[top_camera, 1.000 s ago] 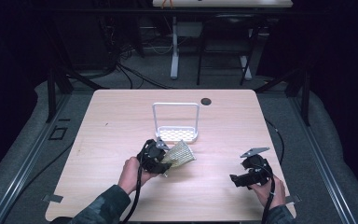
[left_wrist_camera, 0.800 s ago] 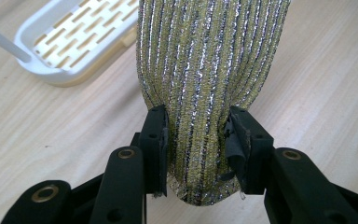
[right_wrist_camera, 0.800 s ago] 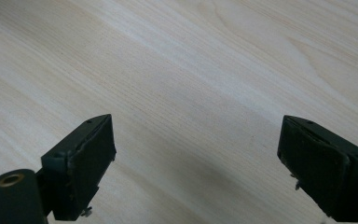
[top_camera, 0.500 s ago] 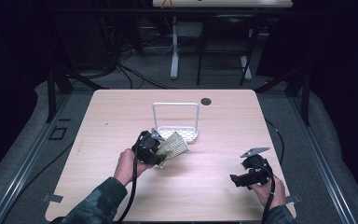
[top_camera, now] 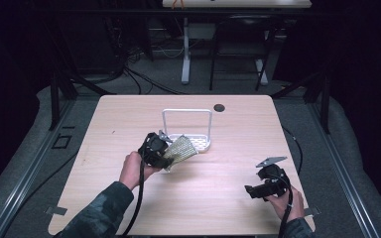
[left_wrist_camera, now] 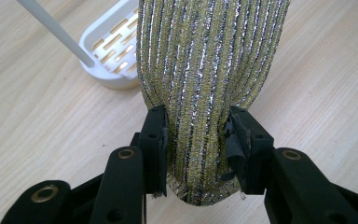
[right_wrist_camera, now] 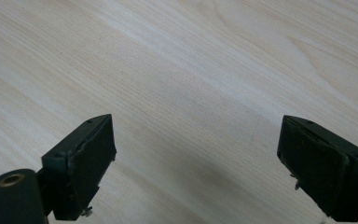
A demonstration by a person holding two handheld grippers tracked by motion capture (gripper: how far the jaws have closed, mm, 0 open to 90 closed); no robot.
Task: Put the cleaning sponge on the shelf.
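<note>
High view: left hand-held gripper (top_camera: 167,154) clamped on a glittery gold-striped scouring pad (top_camera: 180,150), held off the counter (top_camera: 129,119) just in front of a white slotted rack (top_camera: 198,143) with a tall wire loop. Right hand-held gripper (top_camera: 252,190) parked low near the counter's front right corner, well apart from the pad and rack, carrying nothing.

Left gripper view: left hand-held gripper (left_wrist_camera: 196,140) closed on the scouring pad (left_wrist_camera: 209,60), both pads biting its narrow bunched end, the rest fanning out past the jaws. Rack (left_wrist_camera: 114,56) just beside the pad, off to the upper left, with 1 white wire rising across the corner.

Right gripper view: right hand-held gripper (right_wrist_camera: 196,154) spread wide, jaws far apart, bare wood between them.

Step in hand, by judgement: carrying the pad, most likely toward the rack's slotted tray. Next move probably calls for swinging the pad over the tray, clearing the wire loop, lowering until it rests, then easing the grip. Possible snag: loose weave catching on a jaw.
</note>
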